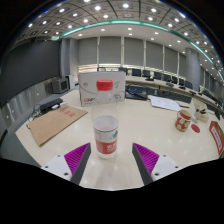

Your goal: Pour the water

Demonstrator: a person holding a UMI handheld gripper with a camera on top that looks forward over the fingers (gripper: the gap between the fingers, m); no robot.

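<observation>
Claw open, cup dead ahead between the fingers, not gripped yet.

Gripper (105, 162) fingers are spread apart, magenta pads (76, 156) facing in, nothing pressed. The clear plastic cup (105, 136) with the red label stands upright on the white table (150, 125), centred between the fingertips and slightly beyond them, a gap on each side. Long axis is vertical, so a straight advance and side pinch looks right; no yaw correction seems needed. Can't tell the water level in it. Farther out: white box with a red sticker (104, 87) directly behind the cup, flat cardboard sheet (56, 124) far left, and a patterned mug (184, 120) far right, probably the pour target, so the pour would swing right. Desks with monitors along the back wall.
</observation>
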